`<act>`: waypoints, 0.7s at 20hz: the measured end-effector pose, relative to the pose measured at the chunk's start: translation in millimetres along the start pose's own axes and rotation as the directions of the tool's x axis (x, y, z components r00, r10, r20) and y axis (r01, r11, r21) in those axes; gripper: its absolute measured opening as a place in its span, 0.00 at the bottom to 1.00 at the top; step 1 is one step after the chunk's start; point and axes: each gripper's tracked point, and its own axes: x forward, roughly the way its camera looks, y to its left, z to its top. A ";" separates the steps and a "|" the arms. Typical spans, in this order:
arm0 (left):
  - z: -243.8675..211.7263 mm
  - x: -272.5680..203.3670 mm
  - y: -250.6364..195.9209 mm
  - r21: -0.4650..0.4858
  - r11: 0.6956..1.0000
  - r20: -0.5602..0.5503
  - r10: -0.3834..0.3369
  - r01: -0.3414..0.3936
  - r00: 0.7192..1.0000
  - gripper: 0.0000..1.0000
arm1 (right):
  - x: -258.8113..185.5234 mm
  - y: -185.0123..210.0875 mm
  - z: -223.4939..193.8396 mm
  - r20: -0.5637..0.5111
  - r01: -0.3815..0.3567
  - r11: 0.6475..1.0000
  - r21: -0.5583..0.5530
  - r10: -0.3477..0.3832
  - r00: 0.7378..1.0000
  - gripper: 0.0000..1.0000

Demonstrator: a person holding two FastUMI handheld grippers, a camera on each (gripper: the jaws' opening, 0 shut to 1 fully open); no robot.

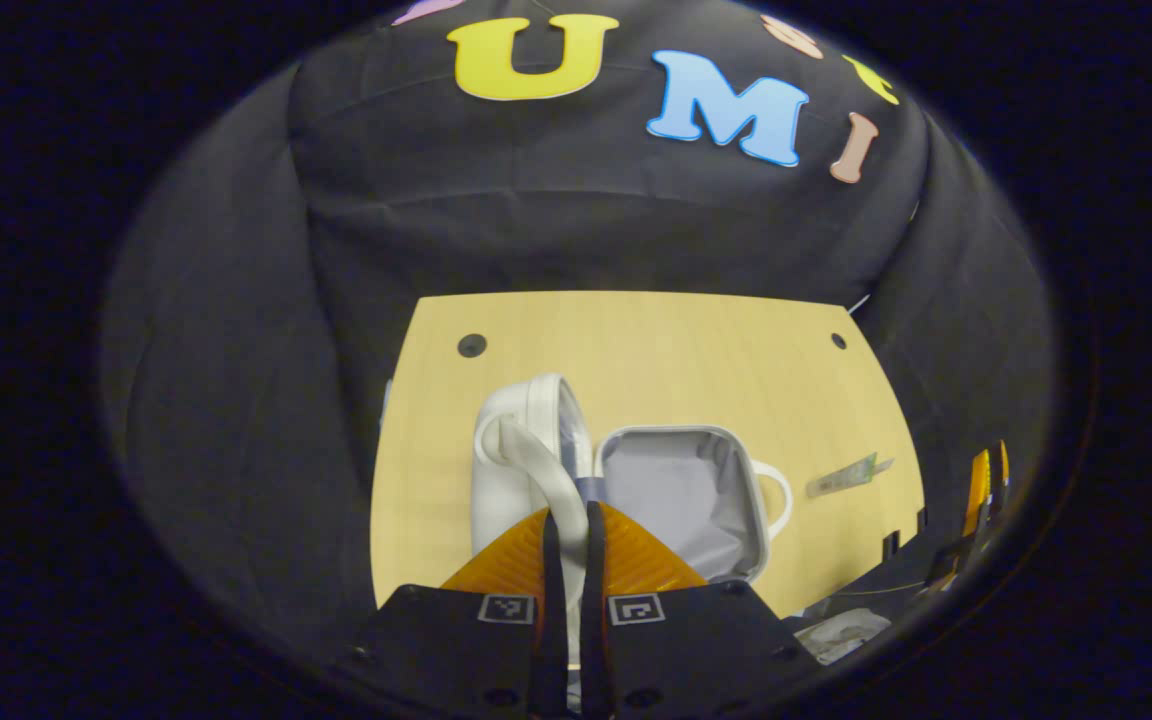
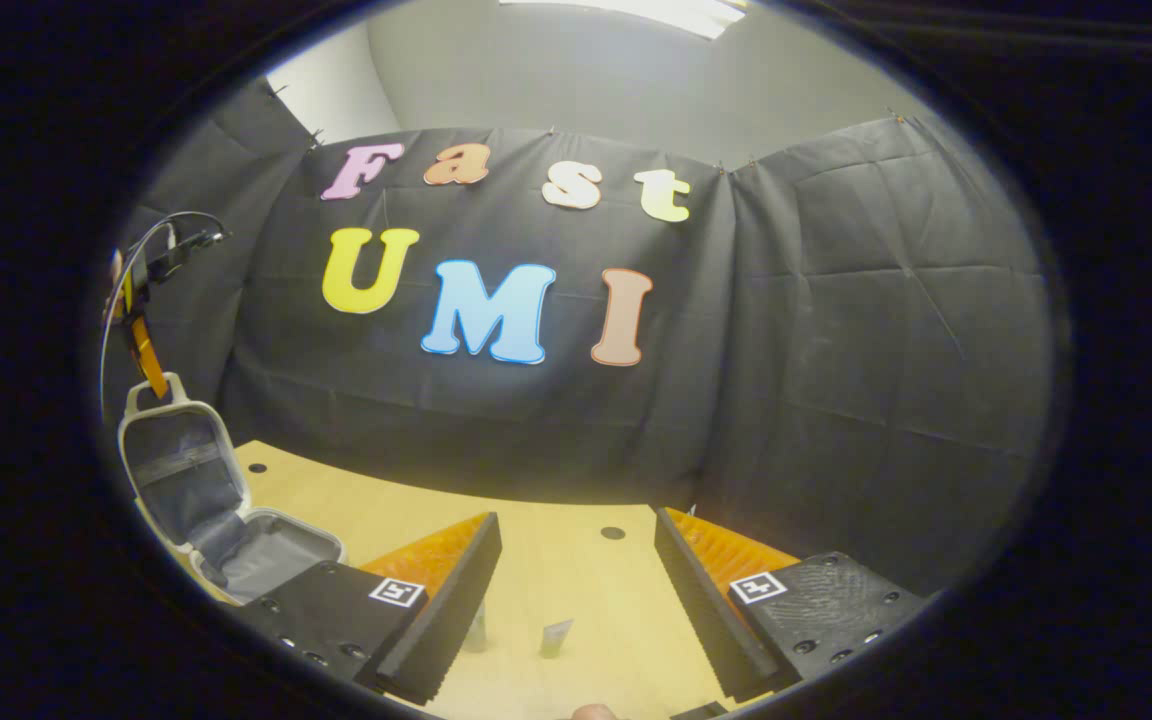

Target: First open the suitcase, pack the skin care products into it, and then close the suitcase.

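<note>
Left gripper [image 1: 568,560] pinches suitcase lid handle [image 1: 536,465]: you keep lid upright. Right gripper [image 2: 576,600], wide open, empty: lower squarely over tube [image 2: 556,637].

A light wooden table [image 1: 656,350] stands against a black cloth wall [image 2: 836,350] that hangs in creases and folds round the booth on three sides. Two dark round holes [image 1: 472,345] mark the tabletop's far corners, at 10 and 2 o'clock in the left gripper view. Above the cloth, in the right gripper view, rises a plain grey room wall [image 2: 556,70], with a bright ceiling light [image 2: 656,12] at 12 o'clock.
</note>
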 end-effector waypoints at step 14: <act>-114.6 185.9 242.4 -0.035 0.967 -0.151 0.245 -0.252 0.958 0.12 | -3.4 -11.4 -12.5 -0.114 0.120 0.993 -0.017 -0.121 0.986 0.94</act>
